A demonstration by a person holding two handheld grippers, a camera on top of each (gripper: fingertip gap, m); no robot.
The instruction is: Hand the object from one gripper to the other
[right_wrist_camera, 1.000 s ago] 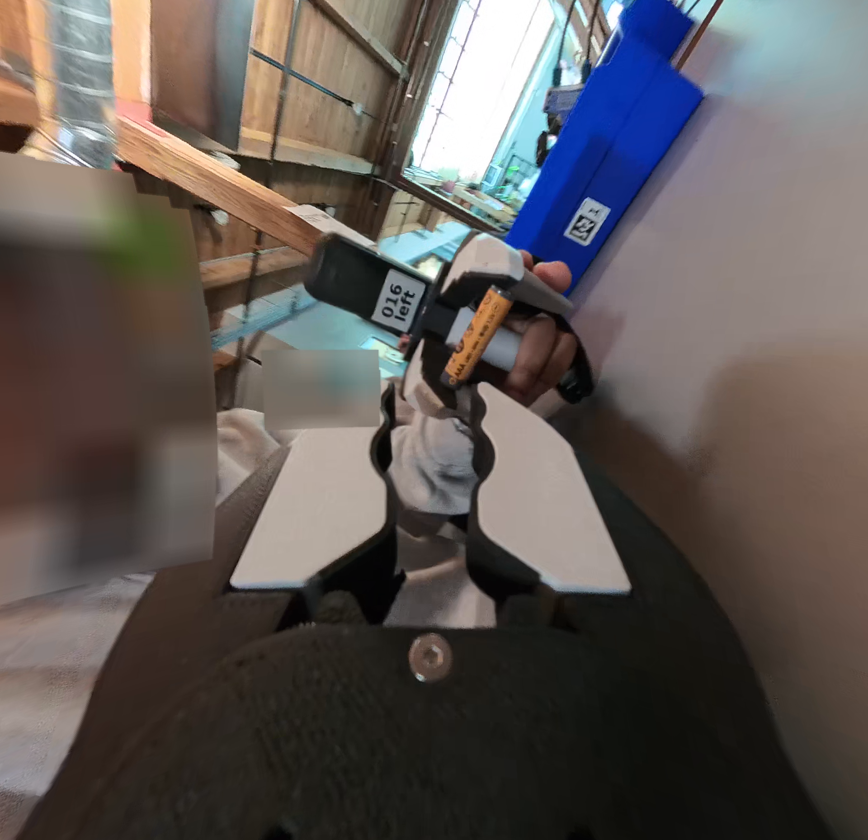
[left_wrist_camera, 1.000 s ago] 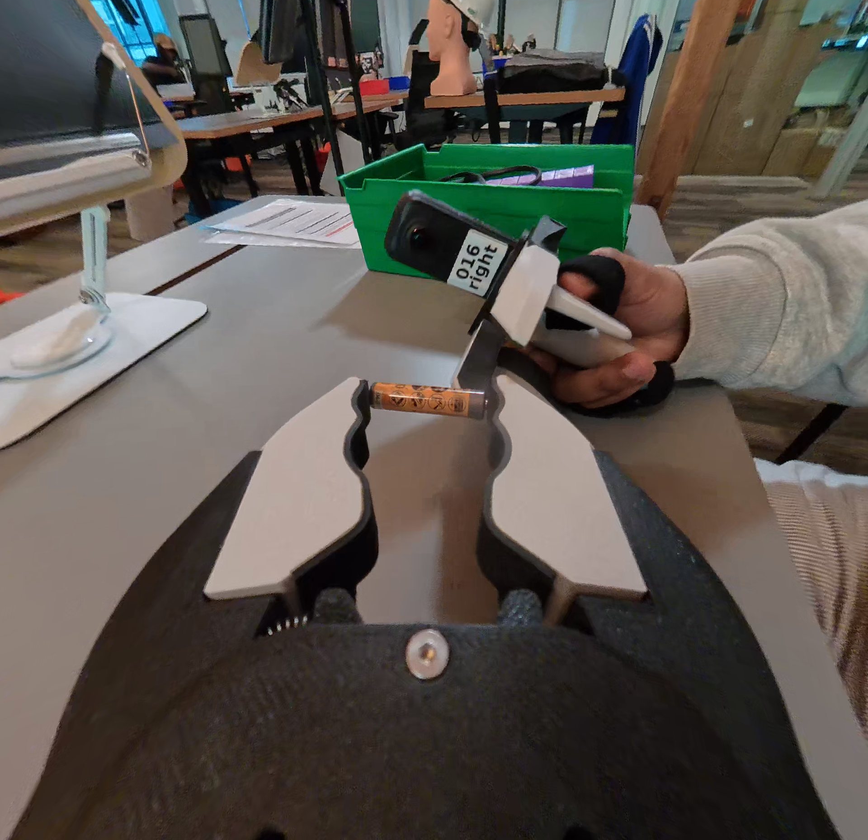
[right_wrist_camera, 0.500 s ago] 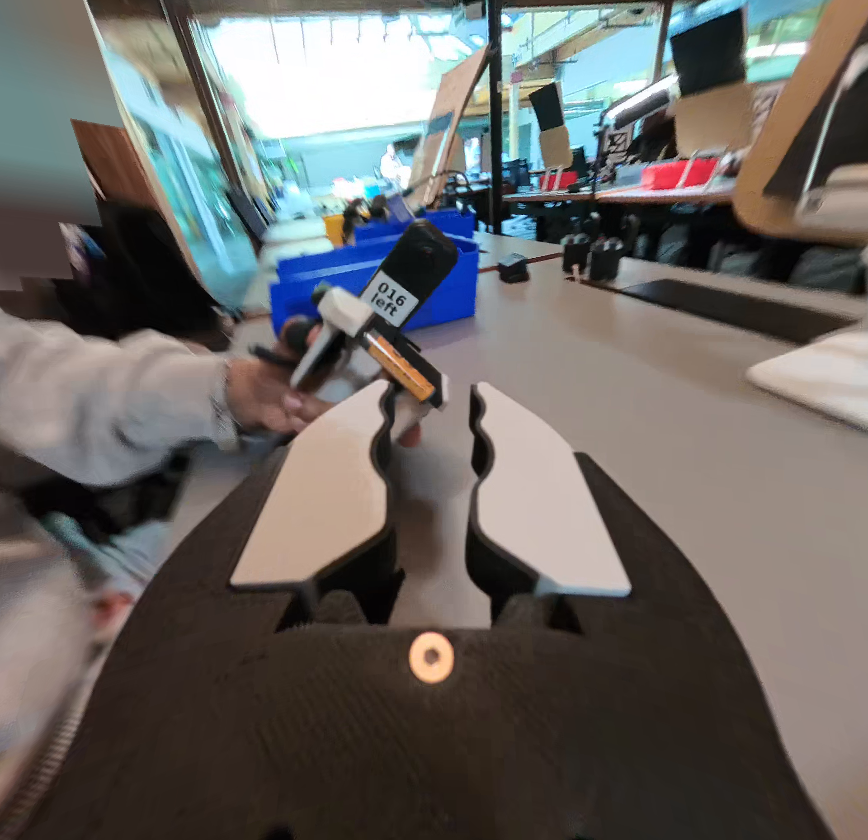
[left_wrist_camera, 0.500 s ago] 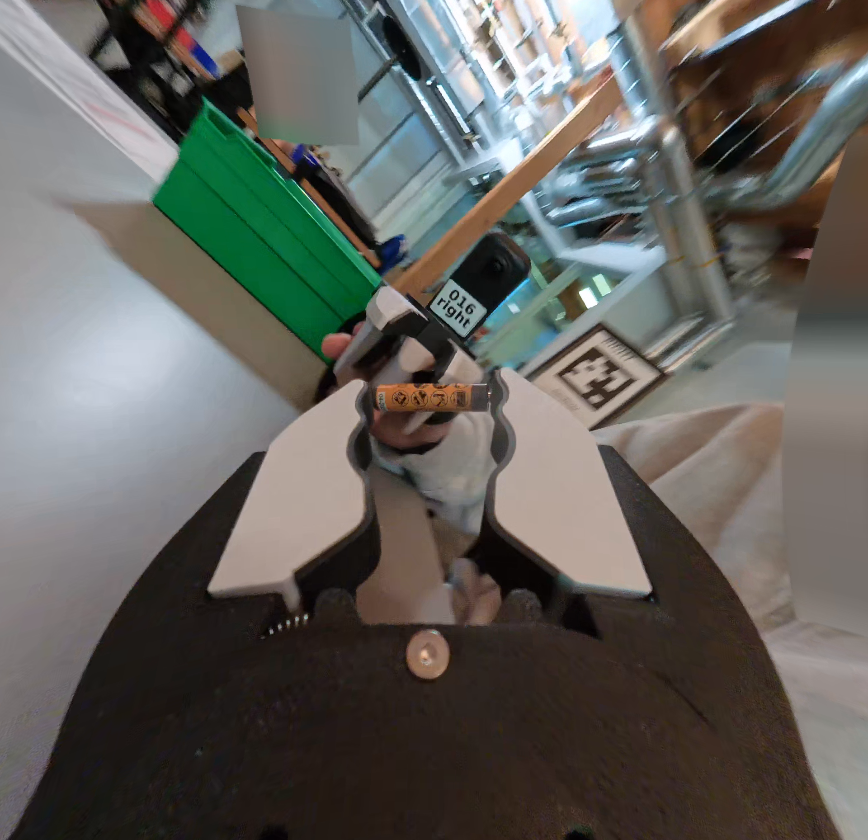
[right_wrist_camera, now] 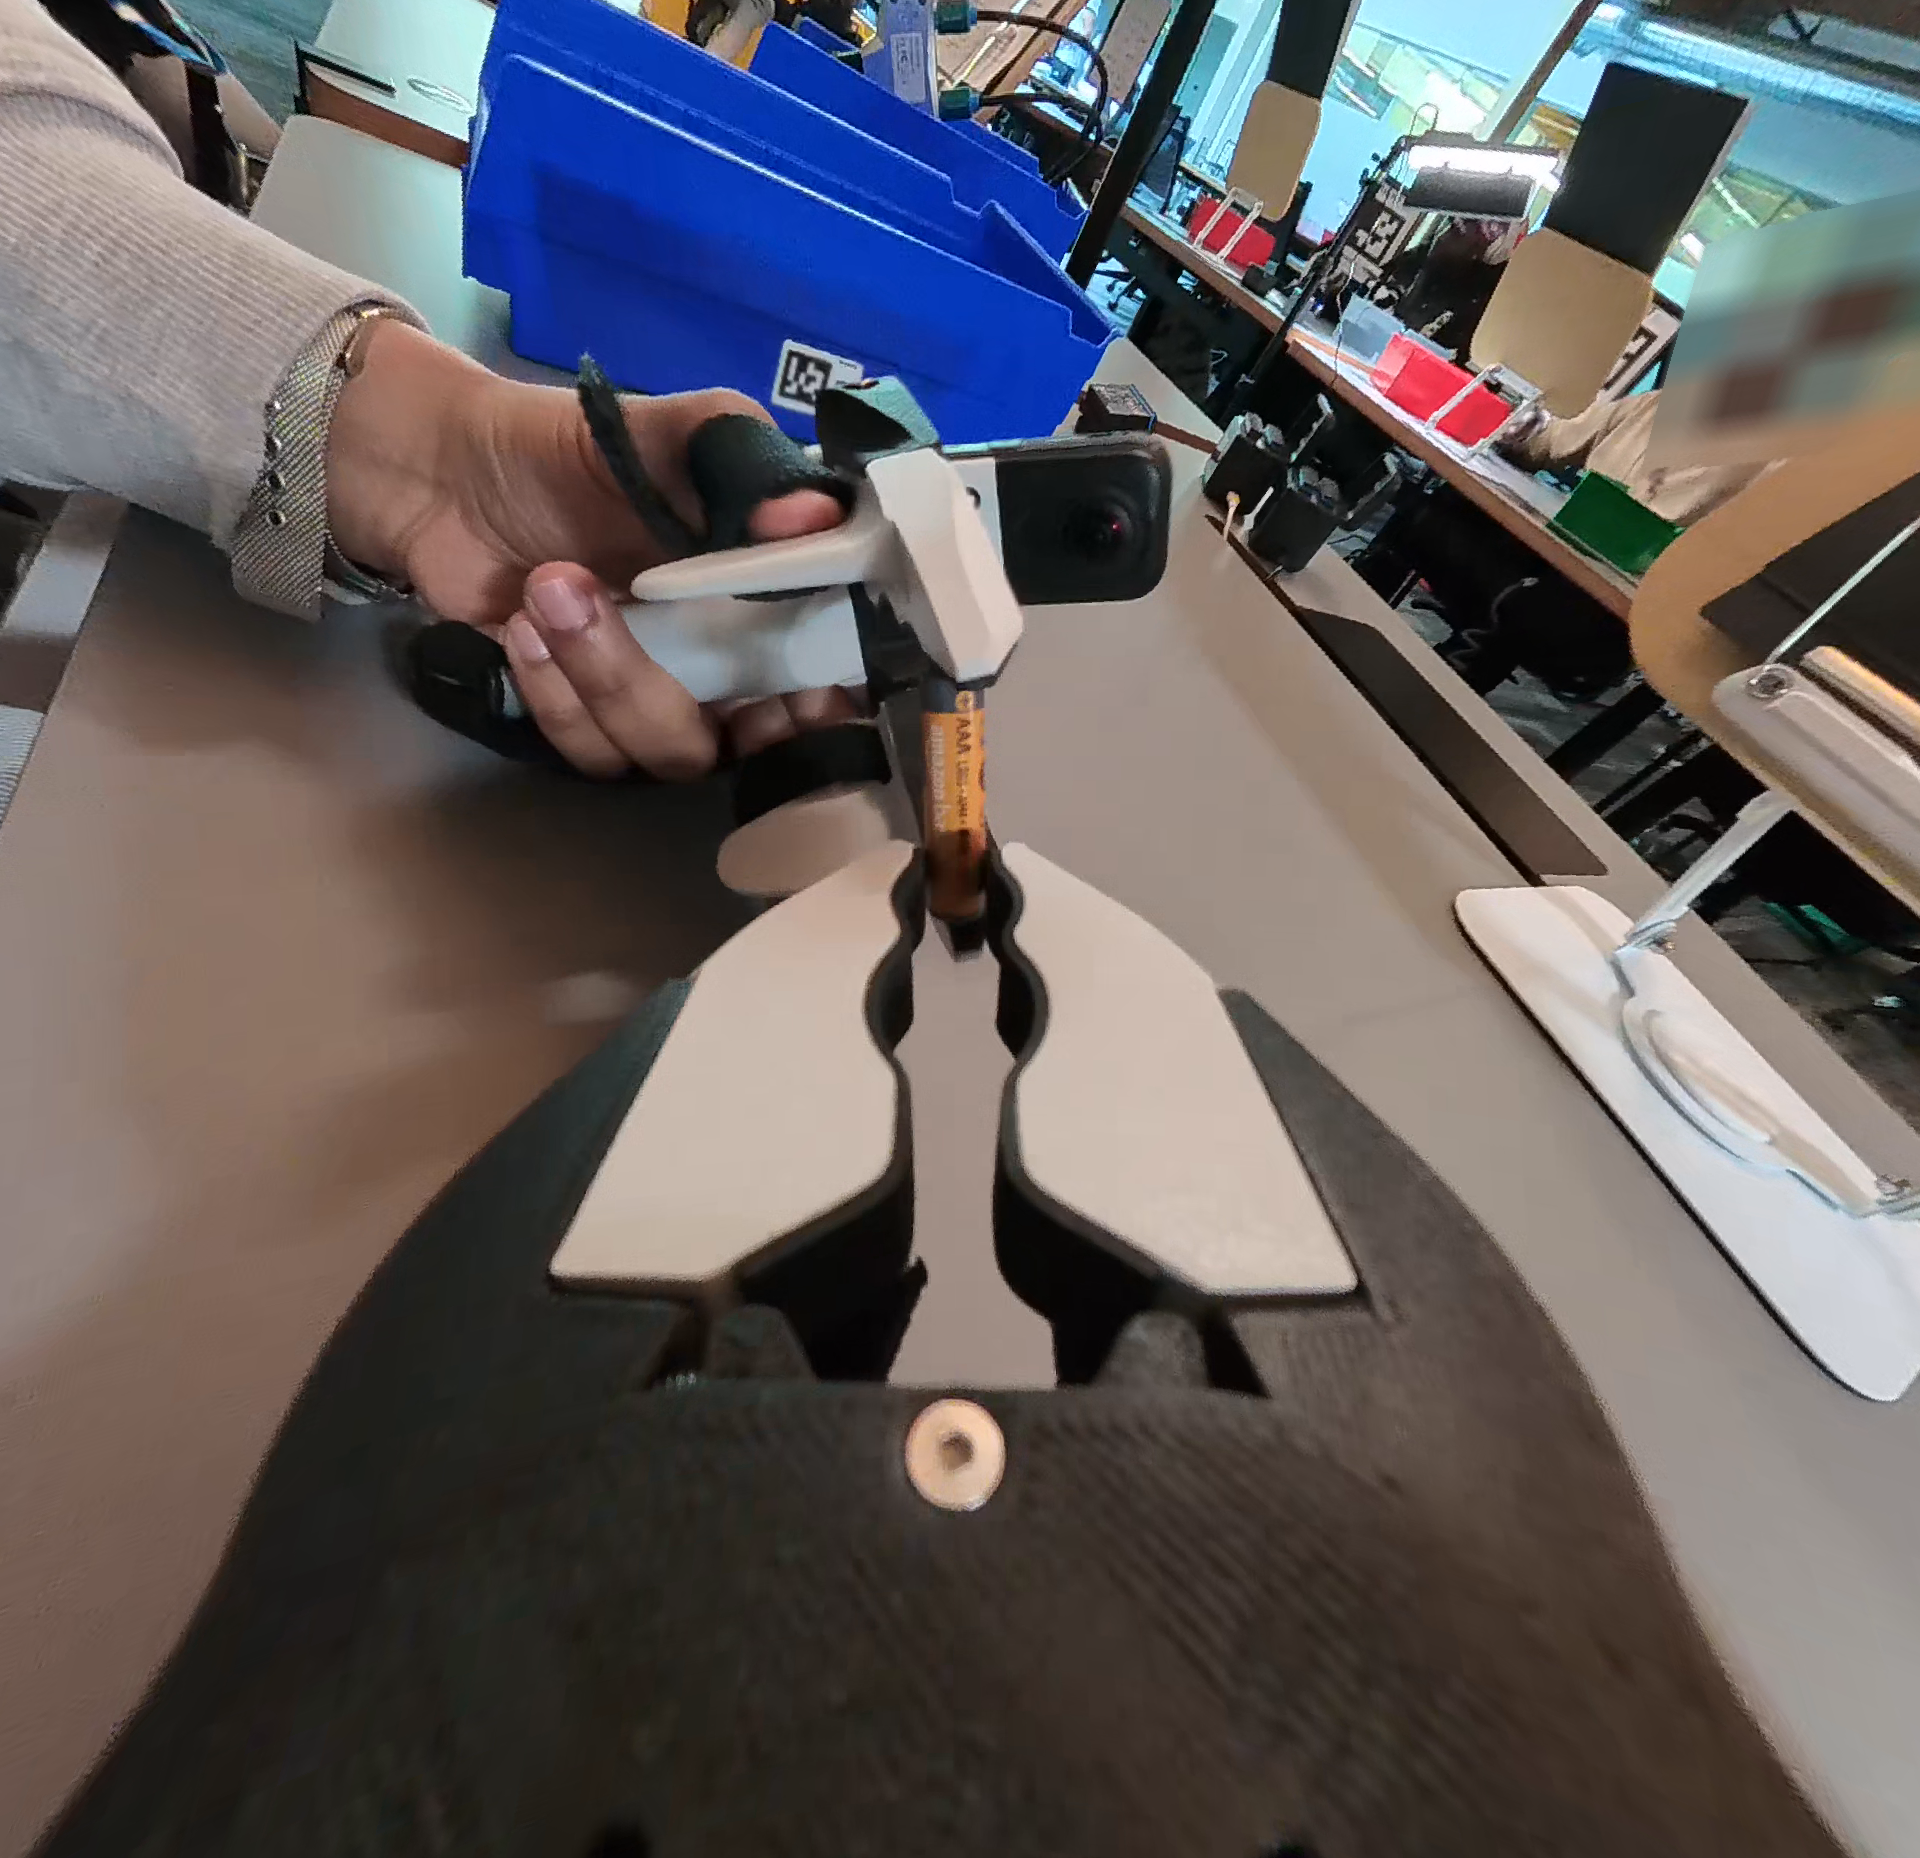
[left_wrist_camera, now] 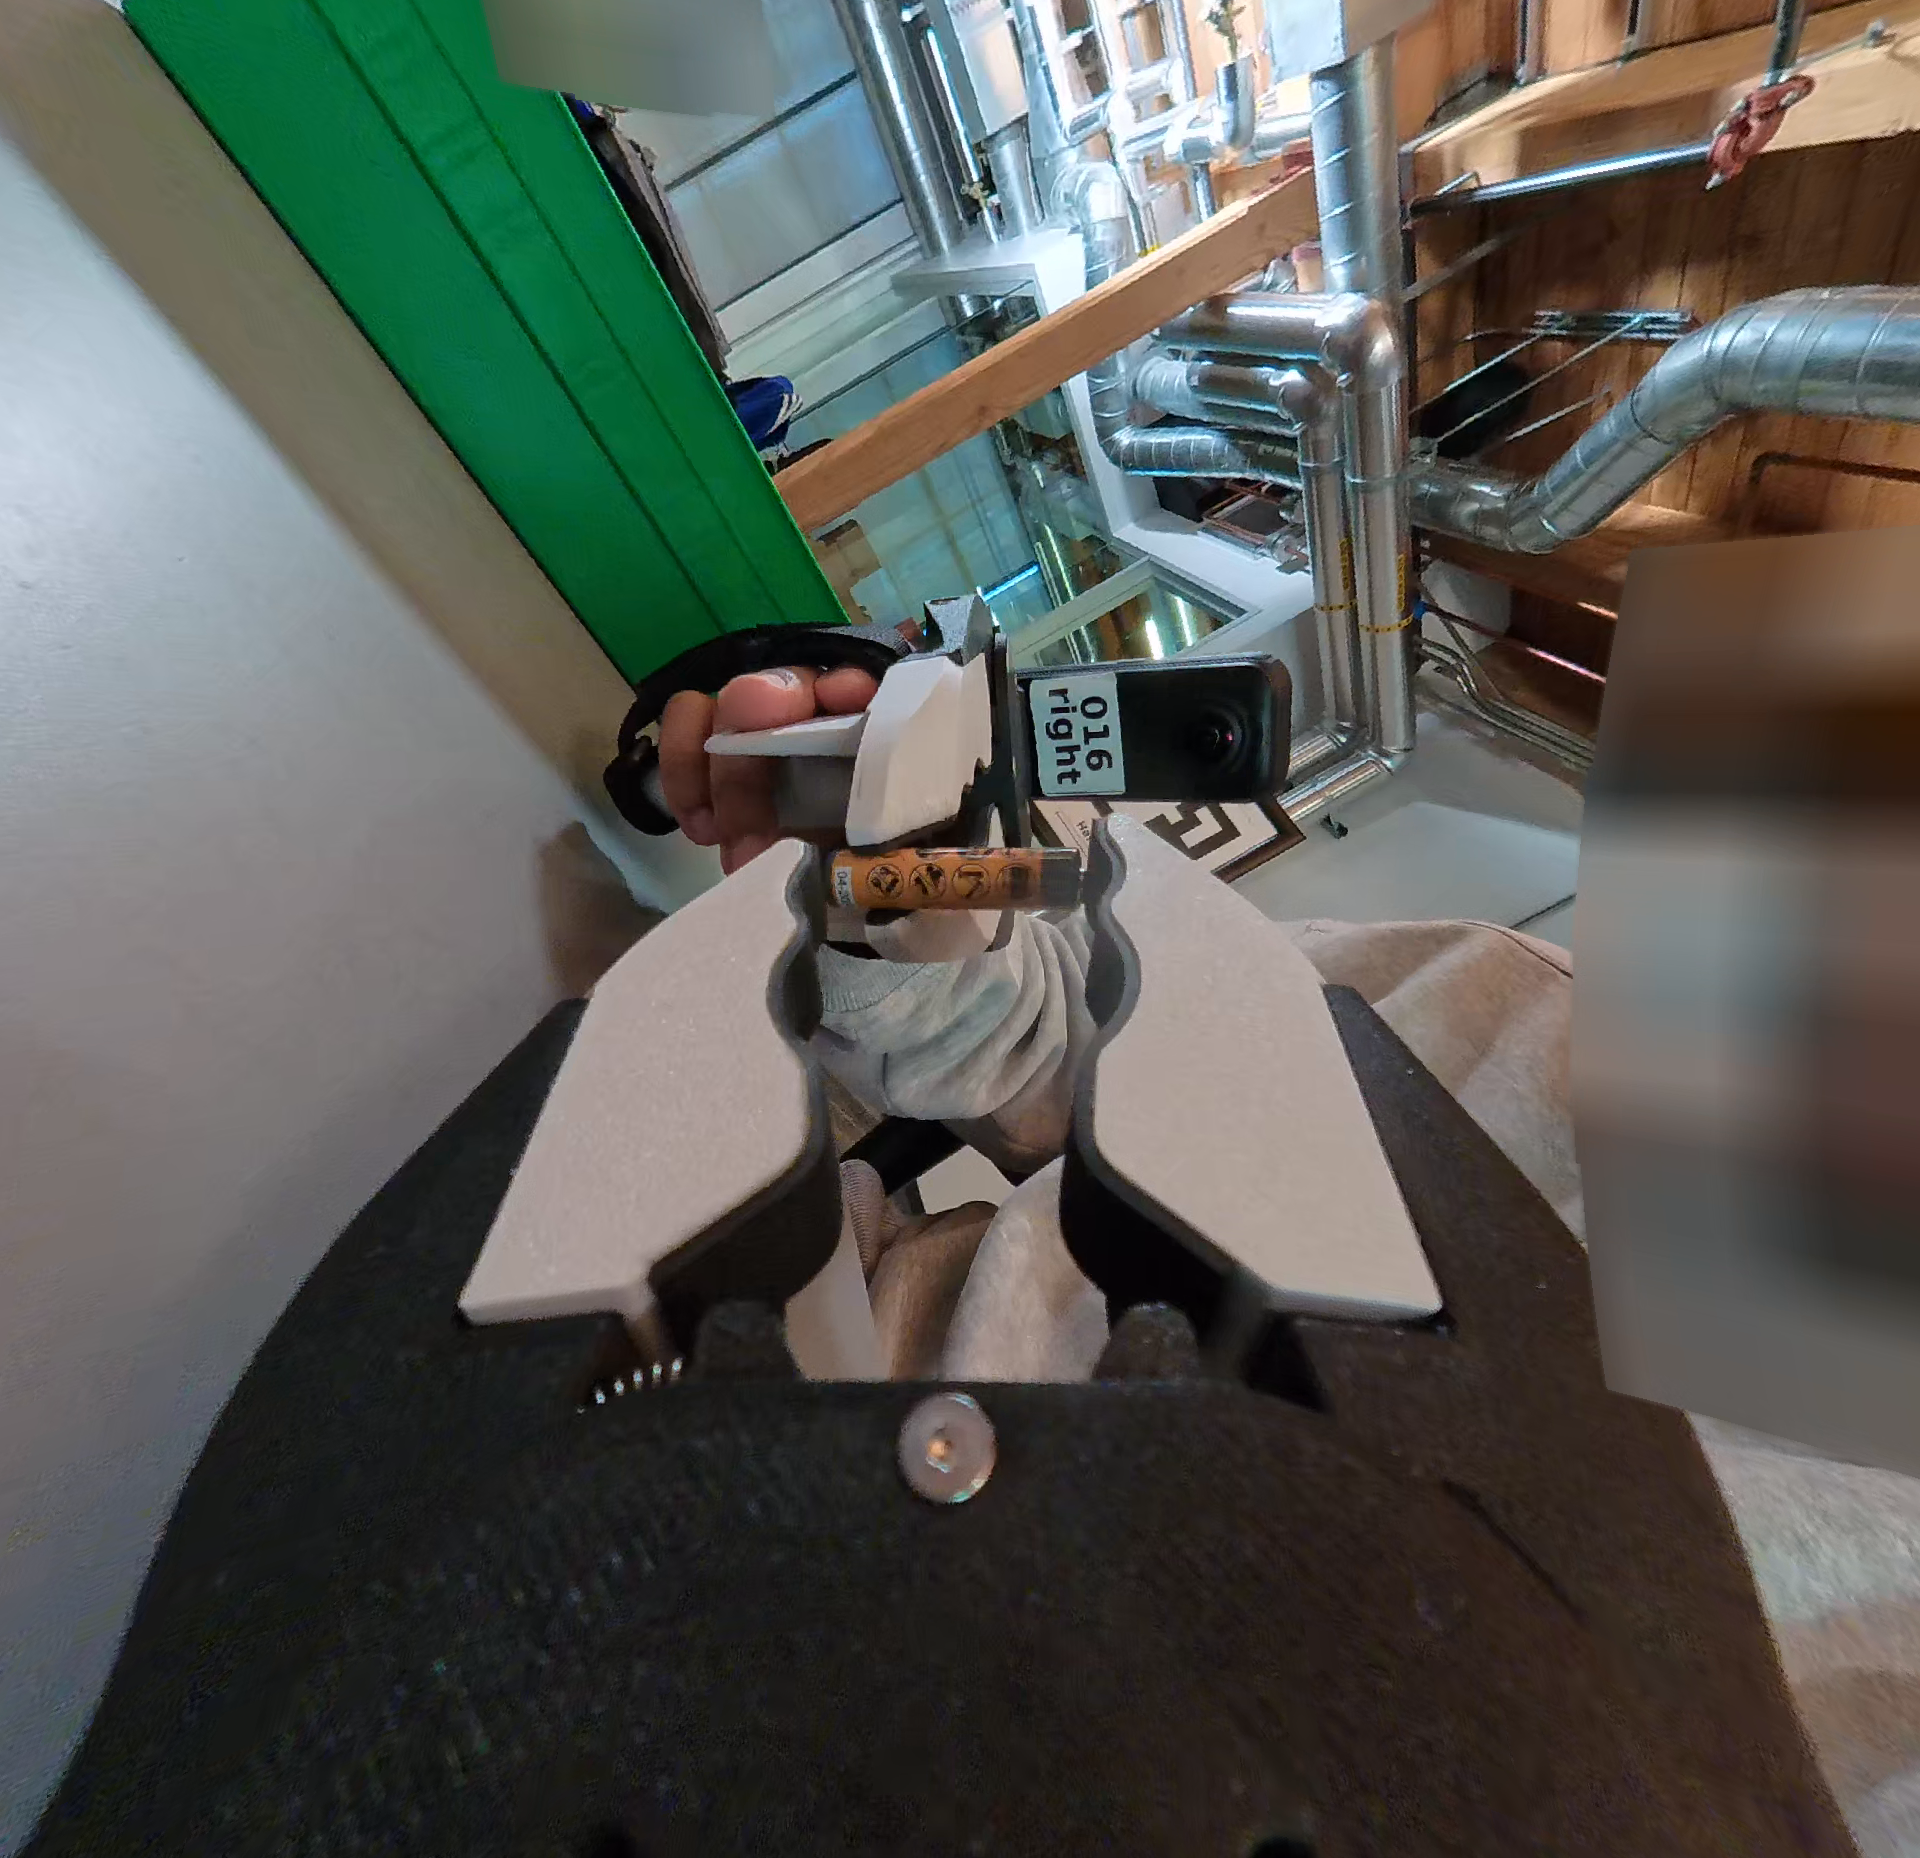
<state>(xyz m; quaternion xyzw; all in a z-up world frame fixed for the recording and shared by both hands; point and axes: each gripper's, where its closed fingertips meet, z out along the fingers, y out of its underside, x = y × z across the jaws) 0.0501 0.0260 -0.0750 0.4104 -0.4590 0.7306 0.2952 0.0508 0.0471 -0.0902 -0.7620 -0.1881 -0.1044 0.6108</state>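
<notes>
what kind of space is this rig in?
Likely a shared workshop or lab, not a home: exposed silver ductwork overhead, a blue parts bin on a grey table, and rows of workbenches with more bins behind.

- Bright, even daylight on my side; windows (right_wrist_camera: 1455,73) blow out slightly.
- Soft shadows on the table (right_wrist_camera: 260,925).
- Strong fisheye bending at edges.
- Foreground sharp, far background soft, slight edge blur.
</notes>
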